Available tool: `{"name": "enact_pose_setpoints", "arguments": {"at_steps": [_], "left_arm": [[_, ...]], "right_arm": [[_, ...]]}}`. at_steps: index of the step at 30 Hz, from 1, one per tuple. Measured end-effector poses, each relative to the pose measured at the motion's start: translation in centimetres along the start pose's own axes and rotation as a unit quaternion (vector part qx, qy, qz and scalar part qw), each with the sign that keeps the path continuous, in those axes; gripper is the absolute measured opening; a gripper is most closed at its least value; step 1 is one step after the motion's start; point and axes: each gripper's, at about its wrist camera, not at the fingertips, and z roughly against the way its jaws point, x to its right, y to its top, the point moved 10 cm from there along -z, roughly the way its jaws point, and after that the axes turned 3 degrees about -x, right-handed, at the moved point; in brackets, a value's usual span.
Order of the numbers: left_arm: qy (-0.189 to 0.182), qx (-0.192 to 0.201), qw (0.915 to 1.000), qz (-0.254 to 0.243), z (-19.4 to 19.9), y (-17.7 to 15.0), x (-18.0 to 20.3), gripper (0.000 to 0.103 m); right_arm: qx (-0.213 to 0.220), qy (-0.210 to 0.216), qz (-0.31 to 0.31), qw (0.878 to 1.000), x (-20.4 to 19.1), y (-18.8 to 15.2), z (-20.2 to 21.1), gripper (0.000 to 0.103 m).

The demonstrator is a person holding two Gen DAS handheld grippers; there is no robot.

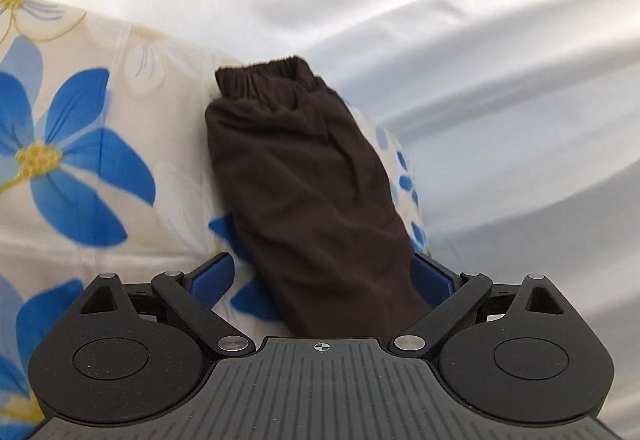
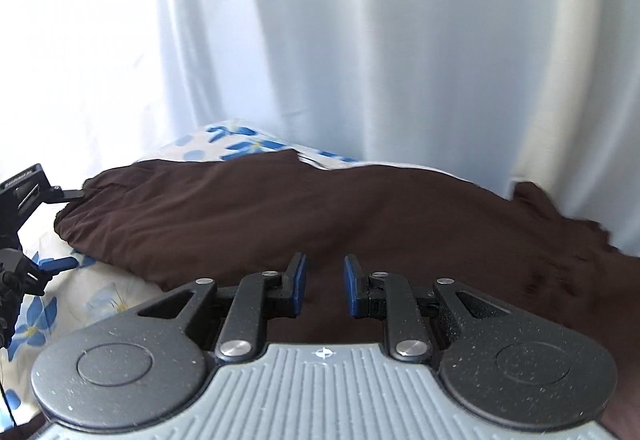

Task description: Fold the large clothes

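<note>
A dark brown garment (image 1: 304, 183) lies on a sheet with a blue flower print (image 1: 72, 143). In the left wrist view its narrow end with a gathered elastic band points away, and the cloth runs back between the wide-open jaws of my left gripper (image 1: 322, 276), over its body. In the right wrist view the garment (image 2: 320, 207) stretches across the frame. My right gripper (image 2: 325, 280) hovers over the cloth, jaws partly open with nothing between them. The left gripper (image 2: 24, 232) shows at the left edge there, at the garment's end.
White curtain-like fabric (image 2: 360, 39) hangs behind the bed and fills the background in both views. The flowered sheet (image 2: 92, 300) extends to the left of the garment.
</note>
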Motion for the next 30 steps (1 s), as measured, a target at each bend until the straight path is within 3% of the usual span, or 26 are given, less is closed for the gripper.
{"name": "enact_pose_setpoints", "arguments": {"at_steps": [5,9,10,15,19,20,23,25,30], "left_arm": [[0.003,0.007,1.0,0.001,-1.5,1.0,-0.2,0.07],[0.015,0.002,0.9999,-0.005,-2.2,1.3,-0.7,0.035],[0.013,0.0,0.9999,-0.002,-2.3,1.5,-0.7,0.029],[-0.024,0.009,0.9996,-0.012,-0.7,1.9,0.8,0.017],[-0.066,0.026,0.9947,-0.074,1.1,2.2,5.2,0.015],[-0.079,0.027,0.9925,-0.09,1.8,1.7,6.4,0.014],[-0.125,0.018,0.9814,-0.144,3.3,-0.3,10.5,0.013],[-0.159,0.006,0.9696,-0.186,4.3,-2.6,13.6,0.012],[-0.226,-0.062,0.9221,-0.308,5.5,-12.3,20.0,0.012]], "right_arm": [[0.011,0.023,-0.027,0.999,-2.0,-0.6,-3.3,0.018],[-0.024,0.014,-0.027,0.999,-2.5,-3.0,-6.8,0.018],[-0.013,0.017,-0.027,0.999,-2.5,-3.4,-6.9,0.018],[-0.021,0.022,-0.031,0.999,-2.3,-3.3,-6.7,0.018],[0.009,0.046,-0.099,0.994,-1.2,-2.8,-4.9,0.018],[-0.005,0.047,-0.098,0.994,-1.2,-3.4,-5.5,0.018],[-0.018,0.04,-0.057,0.997,-1.8,-3.9,-6.0,0.018],[-0.029,0.052,-0.08,0.995,-1.3,-3.5,-5.6,0.018],[0.022,0.074,-0.162,0.984,1.9,-2.7,-1.0,0.018]]}}
